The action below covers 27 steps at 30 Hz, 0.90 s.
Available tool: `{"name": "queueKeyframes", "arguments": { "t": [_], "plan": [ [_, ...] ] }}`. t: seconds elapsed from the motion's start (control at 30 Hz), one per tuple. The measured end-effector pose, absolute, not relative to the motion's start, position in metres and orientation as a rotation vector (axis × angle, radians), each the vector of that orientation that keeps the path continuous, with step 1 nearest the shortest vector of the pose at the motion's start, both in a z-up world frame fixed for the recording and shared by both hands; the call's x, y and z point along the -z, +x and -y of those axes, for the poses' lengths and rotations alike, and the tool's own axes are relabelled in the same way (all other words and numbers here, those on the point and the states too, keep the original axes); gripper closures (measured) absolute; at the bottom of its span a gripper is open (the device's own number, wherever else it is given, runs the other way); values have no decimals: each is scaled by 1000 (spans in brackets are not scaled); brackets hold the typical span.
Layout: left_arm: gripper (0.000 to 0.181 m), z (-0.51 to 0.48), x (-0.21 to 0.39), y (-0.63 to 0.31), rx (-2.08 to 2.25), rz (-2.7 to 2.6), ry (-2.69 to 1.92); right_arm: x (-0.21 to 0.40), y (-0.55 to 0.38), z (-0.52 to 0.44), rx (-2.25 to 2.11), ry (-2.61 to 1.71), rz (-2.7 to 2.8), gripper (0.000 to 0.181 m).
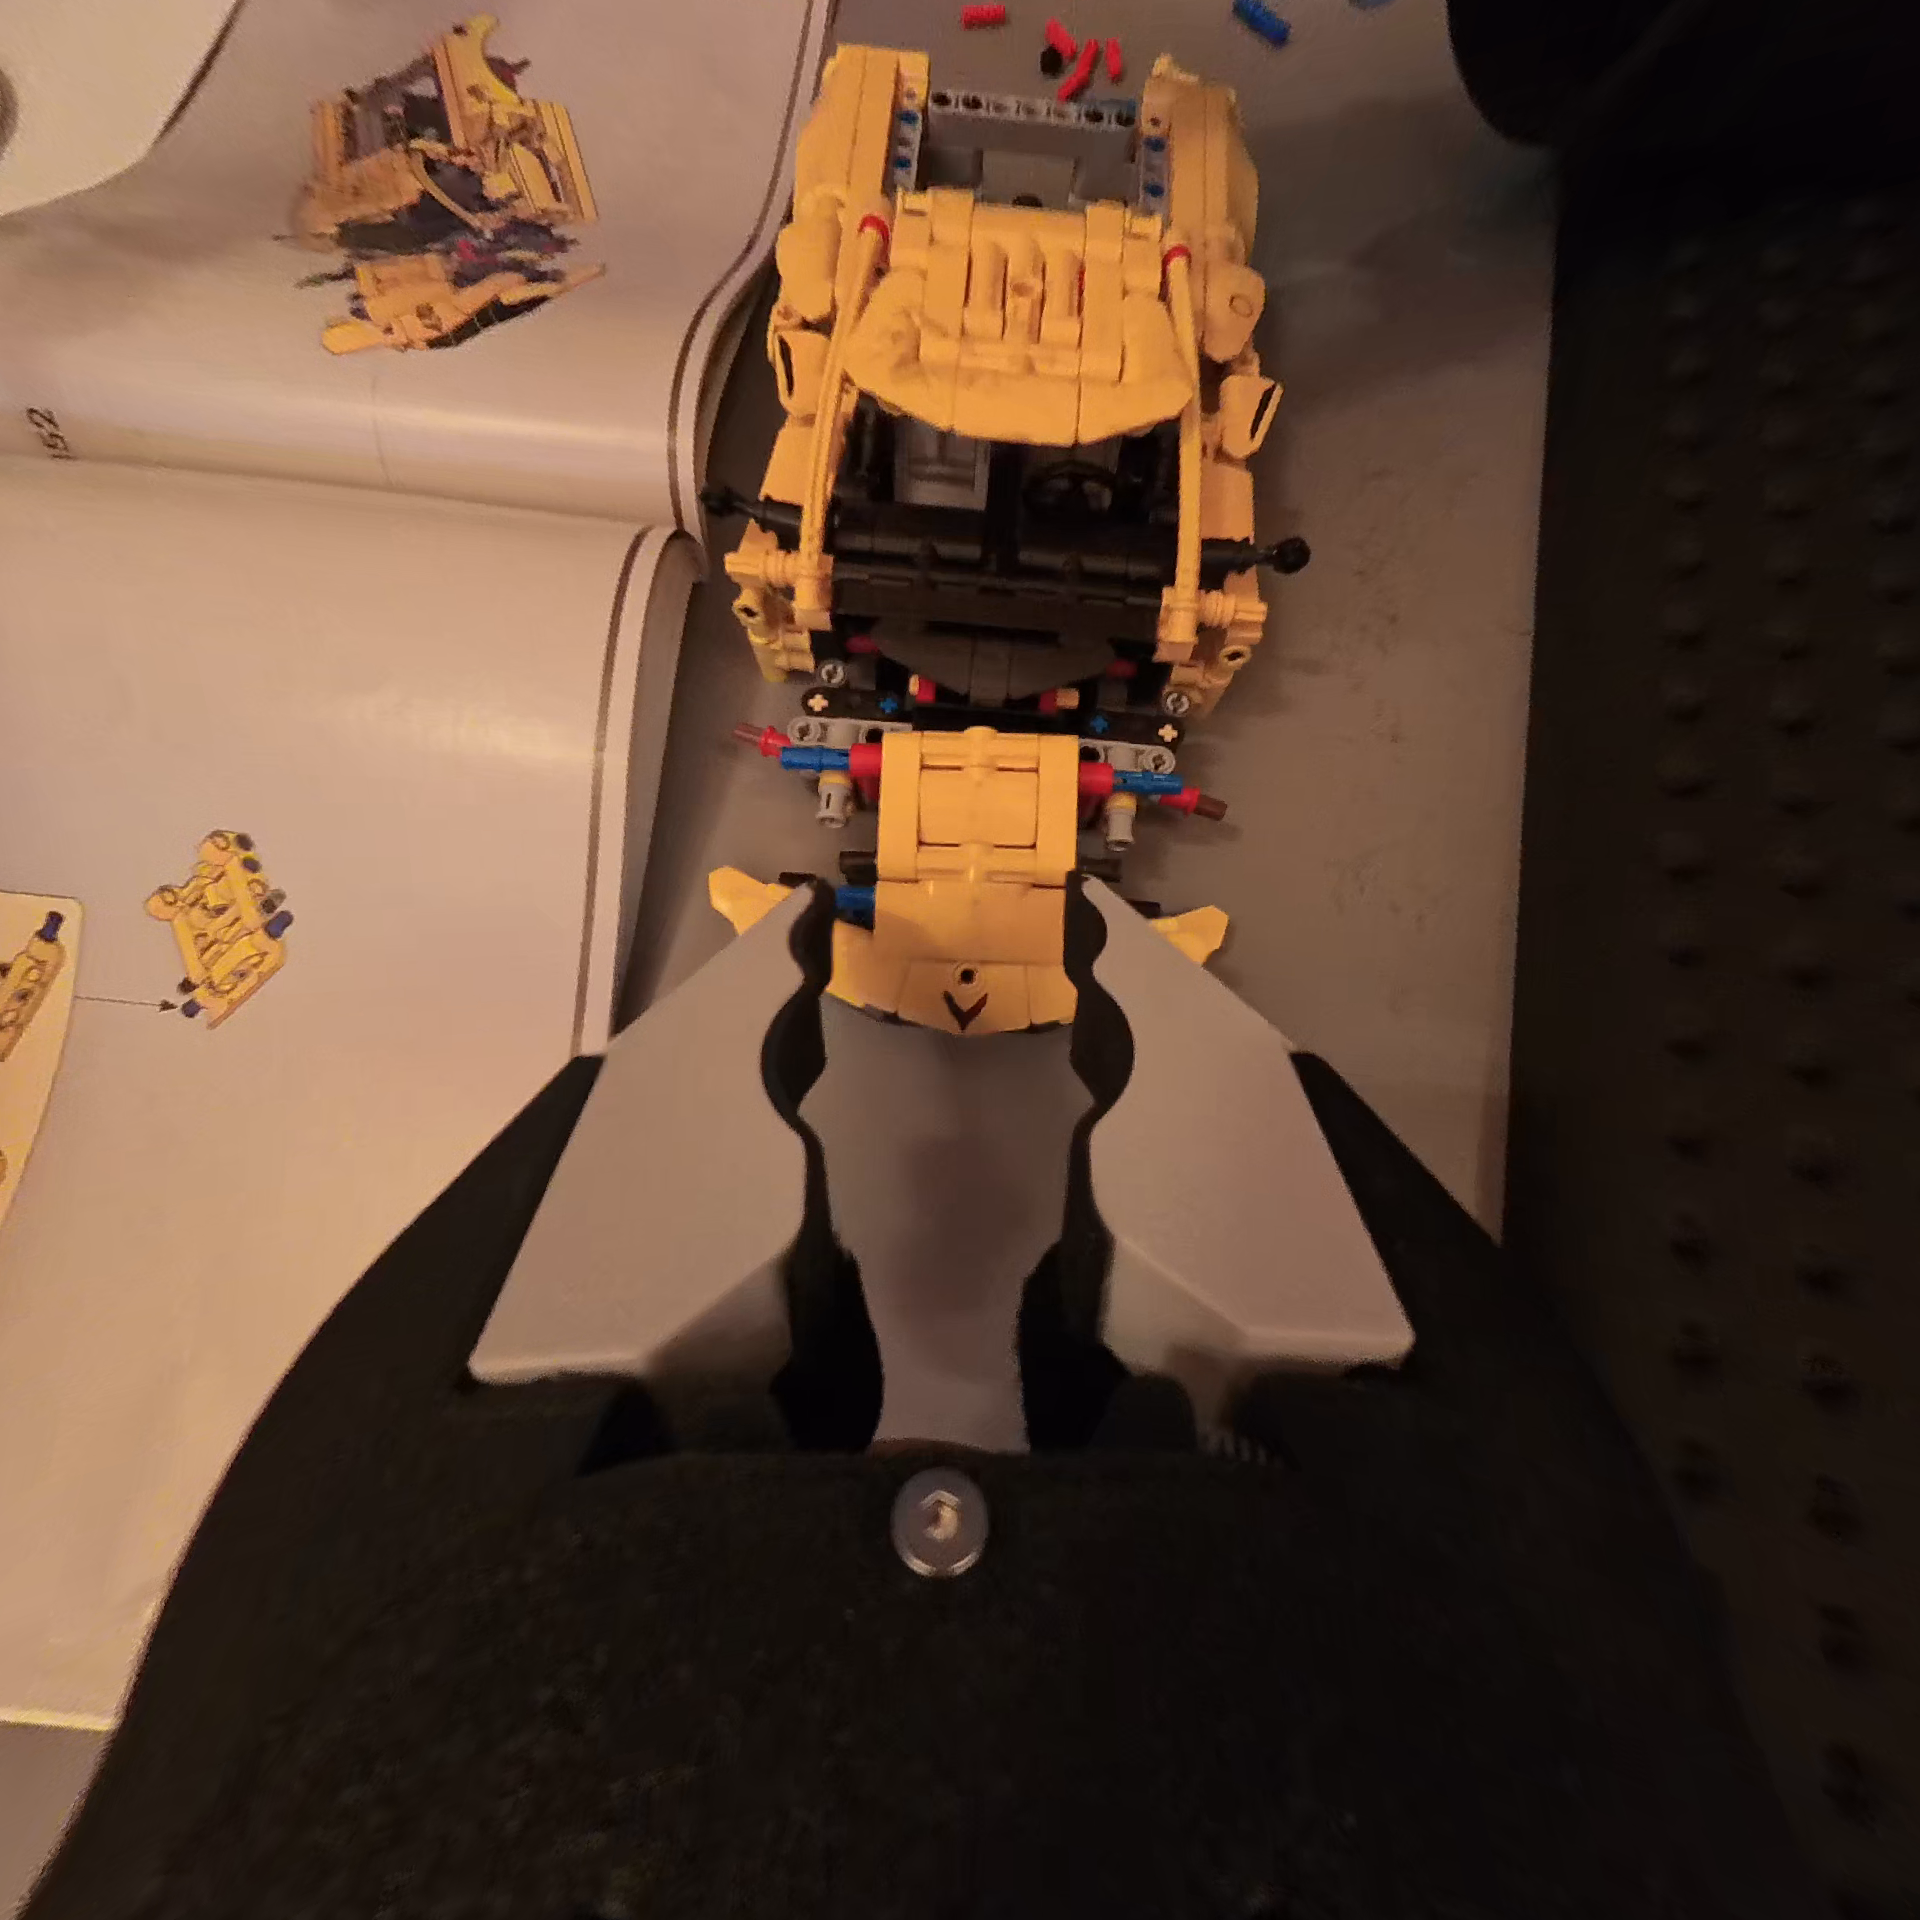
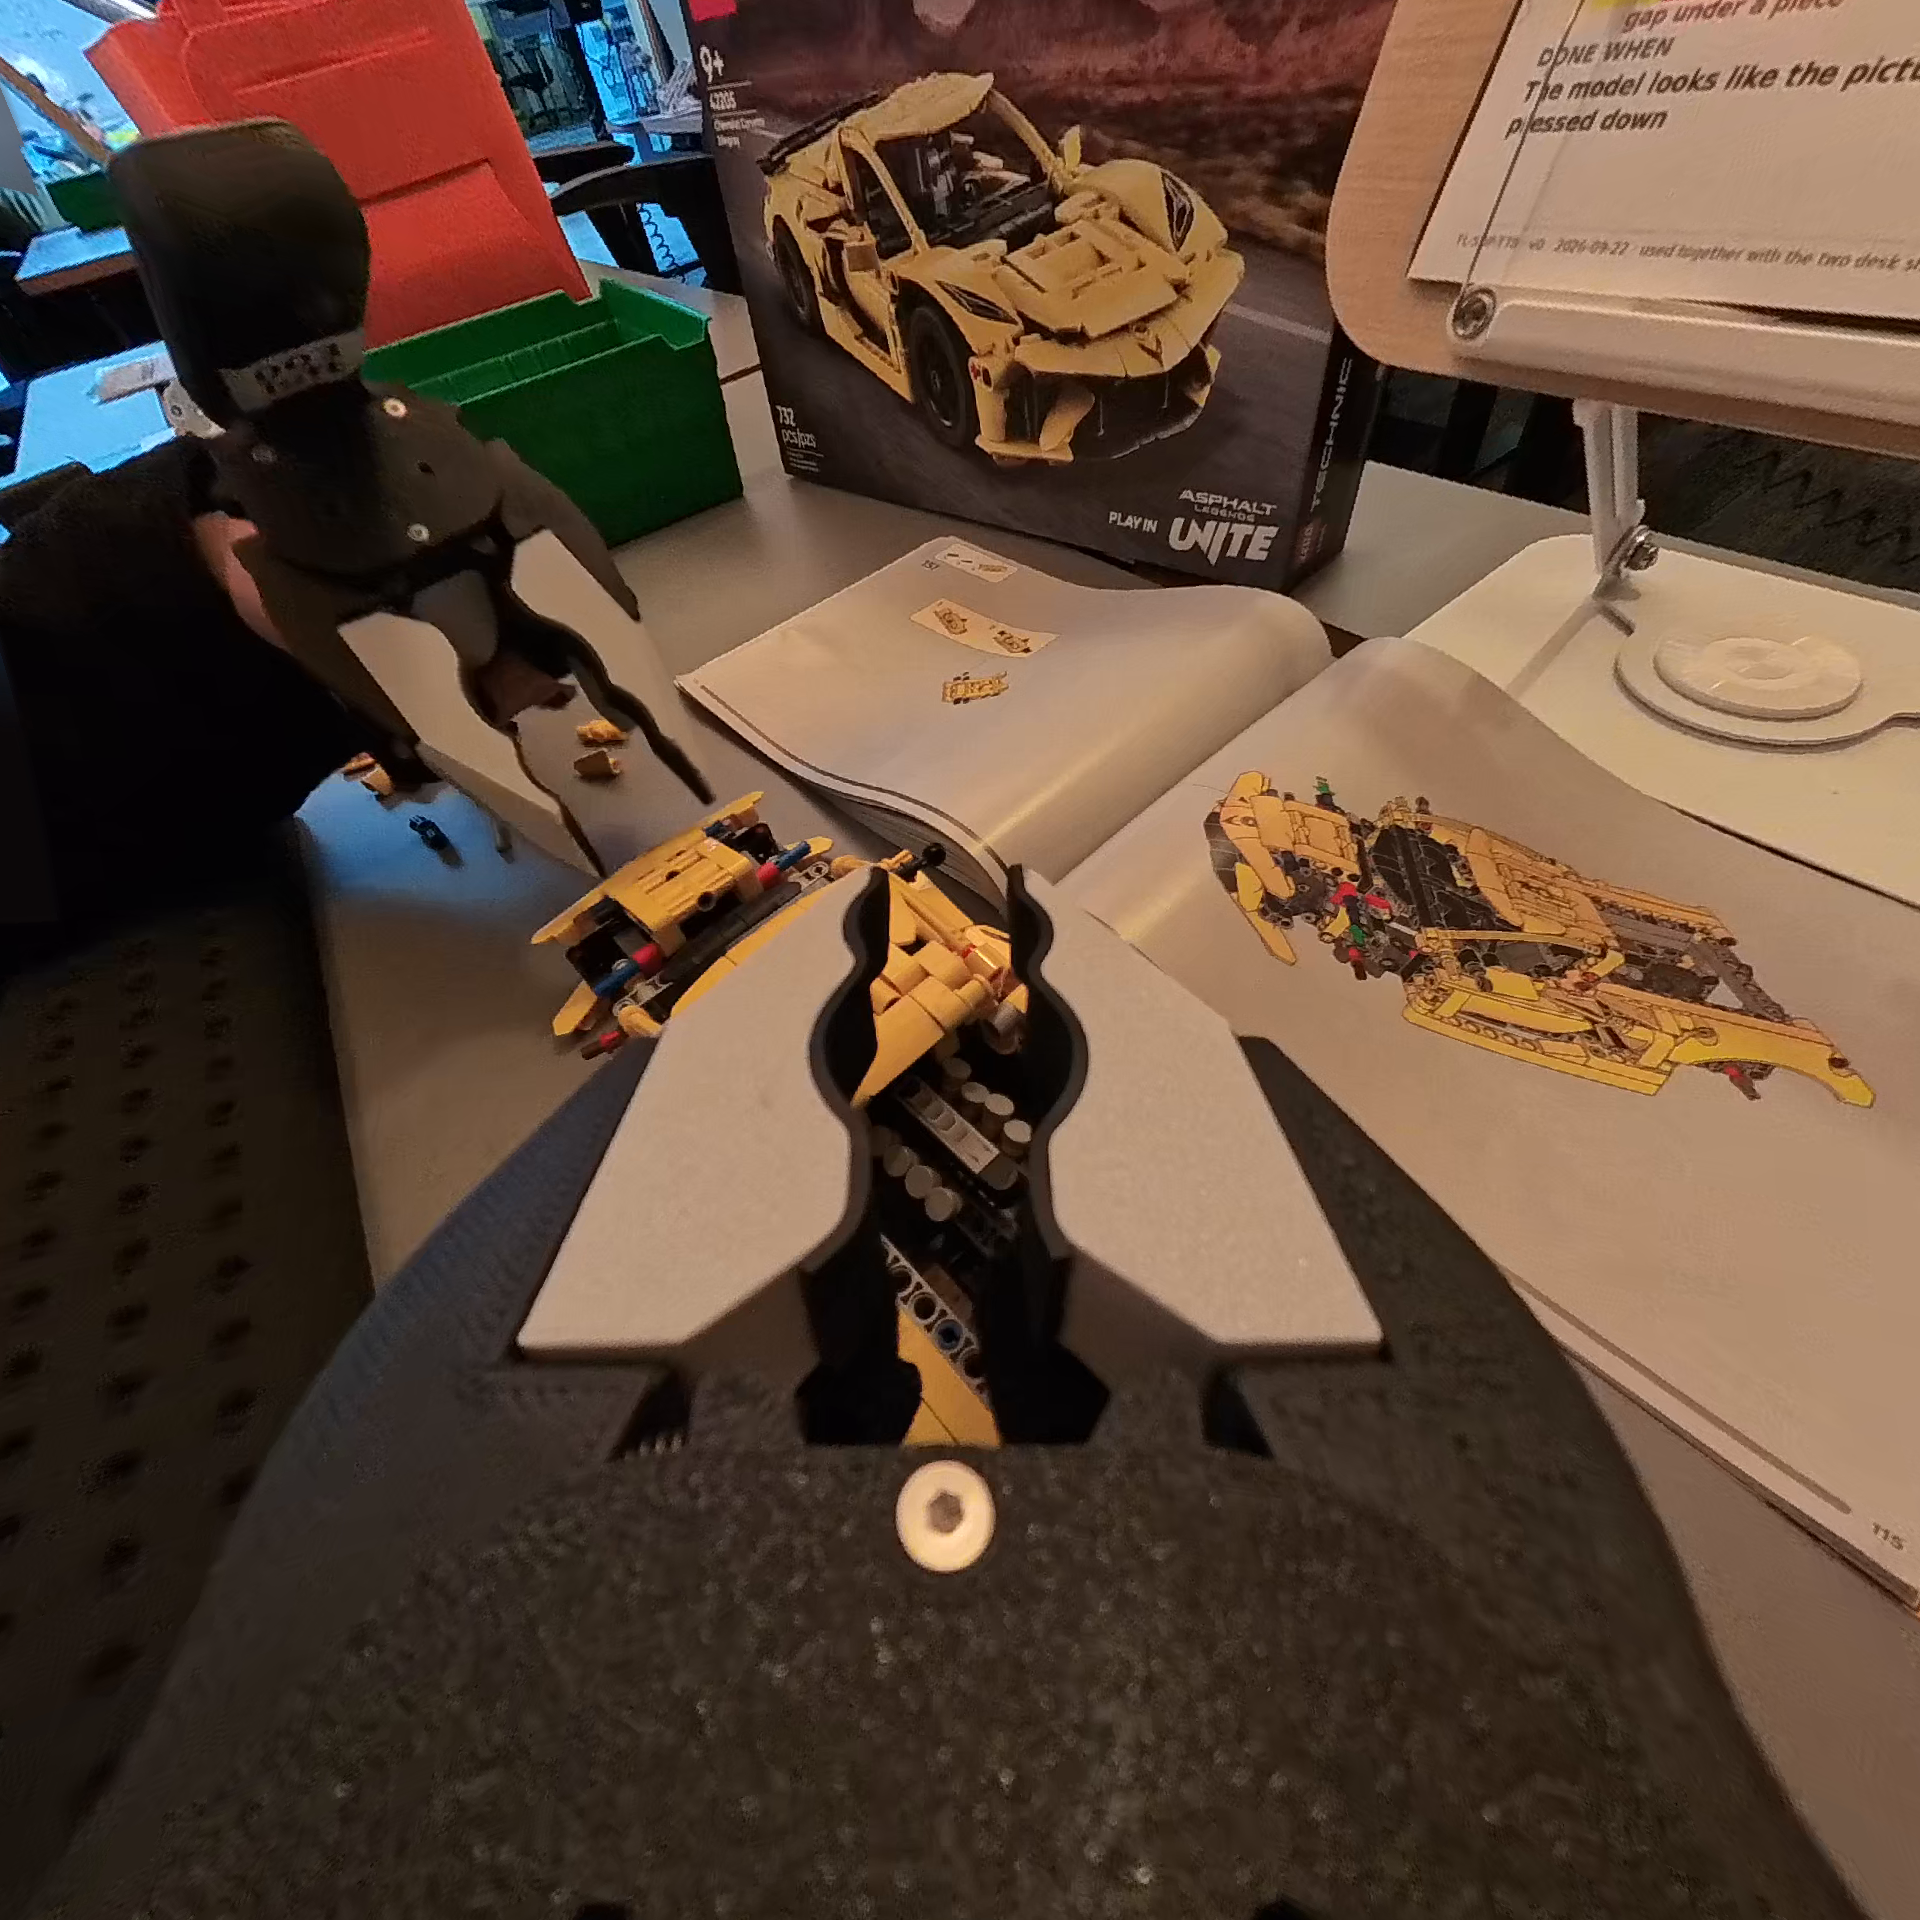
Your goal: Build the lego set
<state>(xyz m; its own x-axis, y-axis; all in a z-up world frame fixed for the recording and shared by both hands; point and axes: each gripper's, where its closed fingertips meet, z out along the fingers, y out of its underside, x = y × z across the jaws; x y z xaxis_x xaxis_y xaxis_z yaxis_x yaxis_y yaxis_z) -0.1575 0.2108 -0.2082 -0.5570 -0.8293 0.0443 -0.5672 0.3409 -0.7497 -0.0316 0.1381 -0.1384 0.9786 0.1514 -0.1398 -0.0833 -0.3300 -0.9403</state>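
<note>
The part-built yellow lego car [image 1: 1023, 343] stands on the grey table [image 1: 1382, 727] with its nose [image 1: 966, 966] toward me. My left gripper [image 1: 945, 899] is open, with a fingertip at each side of the nose; I cannot tell if they touch it. It also shows in the right wrist view [image 2: 649, 831], just above the car's nose [image 2: 675, 894]. My right gripper [image 2: 943, 878] hovers over the rear of the car [image 2: 935, 987], its jaws narrowly apart. Nothing is held between them.
The open instruction booklet [image 1: 312, 623] [image 2: 1143, 727] lies beside the car. Loose red pins [image 1: 1081, 52] and small yellow pieces [image 2: 601, 748] lie on the table. The set's box [image 2: 1039, 312], a green bin [image 2: 582, 416] and a paper stand [image 2: 1662, 208] stand behind. A black perforated mat [image 1: 1714, 831] borders the table. There is about 15 cm between the tips of the two grippers.
</note>
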Motion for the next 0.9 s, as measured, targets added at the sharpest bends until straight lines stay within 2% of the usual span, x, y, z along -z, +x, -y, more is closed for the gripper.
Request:
{"name": "queueKeyframes", "arguments": {
  "t": [0.33, 0.6, 0.9],
  "plan": [
    [133, -219, 195, -154, 1161, -2129, -1212, 139, -29, -138, -211, -1900, 48, 160],
    [133, -228, 175, -143, 1213, -1973, -1196, 156, 22, -129, 78, -1996, -93, 154],
    [133, -229, 182, -142, 1225, -1982, -1223, 166, 29, -128, 1, -2016, -133, 152]
  ]
}}
